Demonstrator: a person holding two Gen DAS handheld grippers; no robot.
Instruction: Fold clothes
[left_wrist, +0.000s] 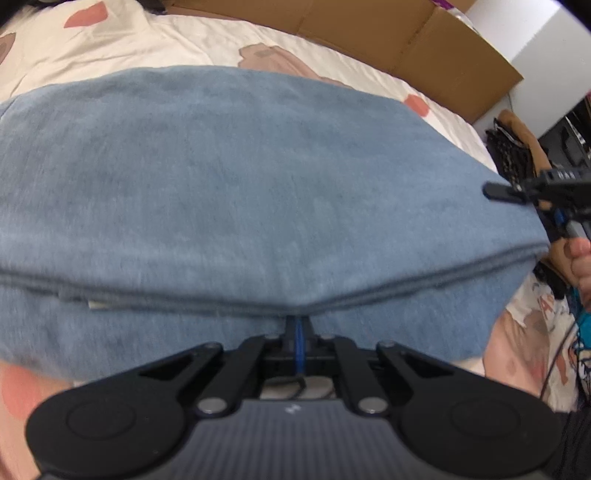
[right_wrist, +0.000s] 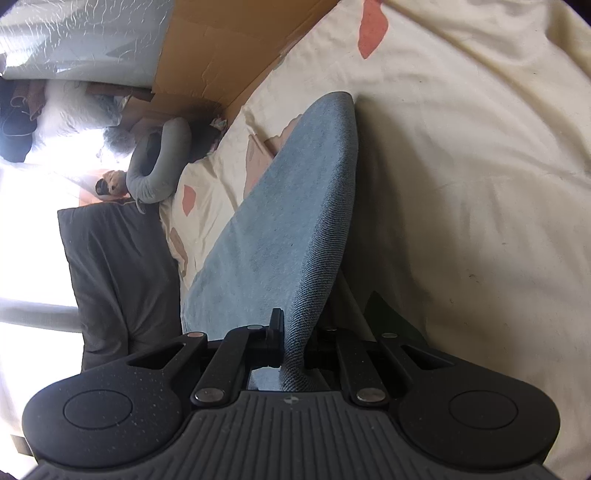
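A blue garment (left_wrist: 240, 177) lies spread and doubled over on the cream bed sheet (left_wrist: 110, 48). My left gripper (left_wrist: 298, 325) is shut on its near hem, the fingers mostly buried under the fabric. At the right edge of the left wrist view, the right gripper (left_wrist: 517, 192) pinches the garment's right corner, with a hand (left_wrist: 581, 258) below it. In the right wrist view the blue garment (right_wrist: 288, 221) runs away edge-on, lifted off the sheet, and my right gripper (right_wrist: 295, 332) is shut on its near edge.
Cream bed sheet (right_wrist: 461, 184) with pink and brown patches. A cardboard box (left_wrist: 369, 33) lines the far side of the bed. A dark grey pillow (right_wrist: 114, 273) and a grey neck cushion (right_wrist: 159, 162) sit beyond the bed in the right wrist view. Dark clutter (left_wrist: 513, 147) lies at right.
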